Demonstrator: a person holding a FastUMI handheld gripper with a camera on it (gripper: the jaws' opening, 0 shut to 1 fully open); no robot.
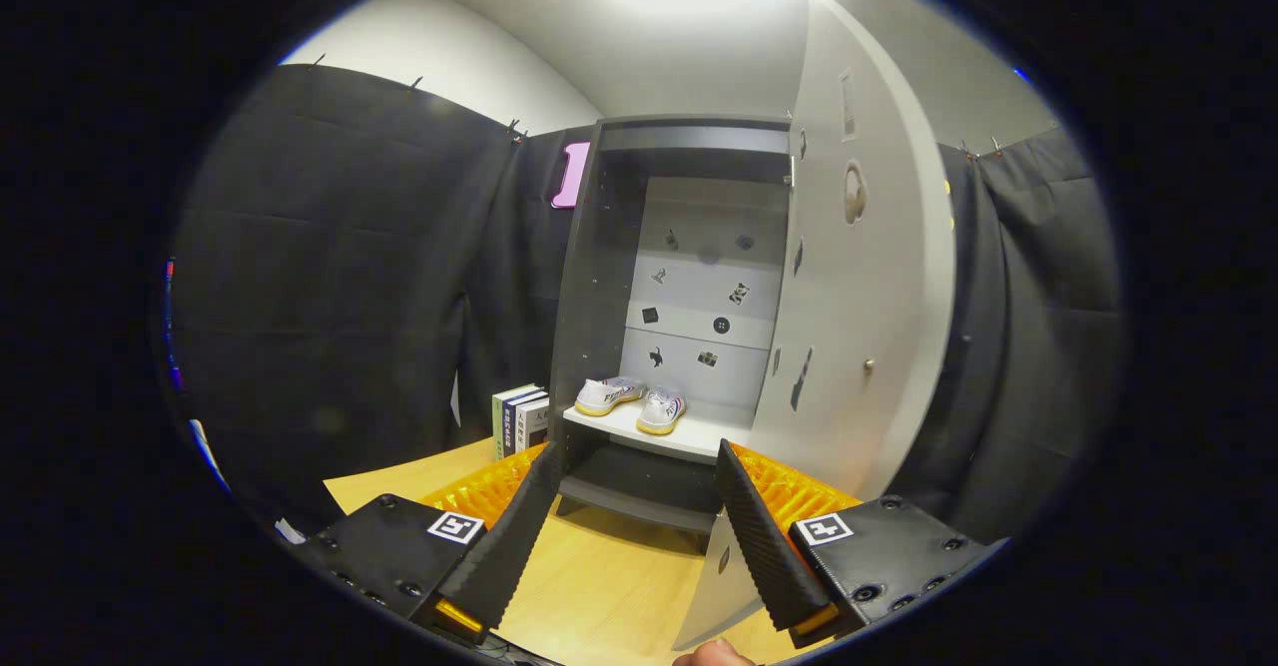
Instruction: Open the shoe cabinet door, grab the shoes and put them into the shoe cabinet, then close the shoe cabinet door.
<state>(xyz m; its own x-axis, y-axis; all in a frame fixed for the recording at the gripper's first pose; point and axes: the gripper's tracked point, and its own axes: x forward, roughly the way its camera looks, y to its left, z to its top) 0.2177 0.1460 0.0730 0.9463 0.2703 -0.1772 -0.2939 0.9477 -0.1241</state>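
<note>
Gripper (639,471): fingers spread wide, holding nothing, raised over wooden floor (609,586).
Shoe cabinet (679,307): at 12 o'clock beyond the fingertips, dark frame, pale back panel dotted with small stickers.
Cabinet door (859,287): swung open, at 1 o'clock, lower edge just beside the right finger.
Pair of white shoes (634,401): side by side on white shelf (689,436) inside the cabinet, yellow soles, toes forward.
Books (521,418): upright, at 11 o'clock, just left of the cabinet.
</note>
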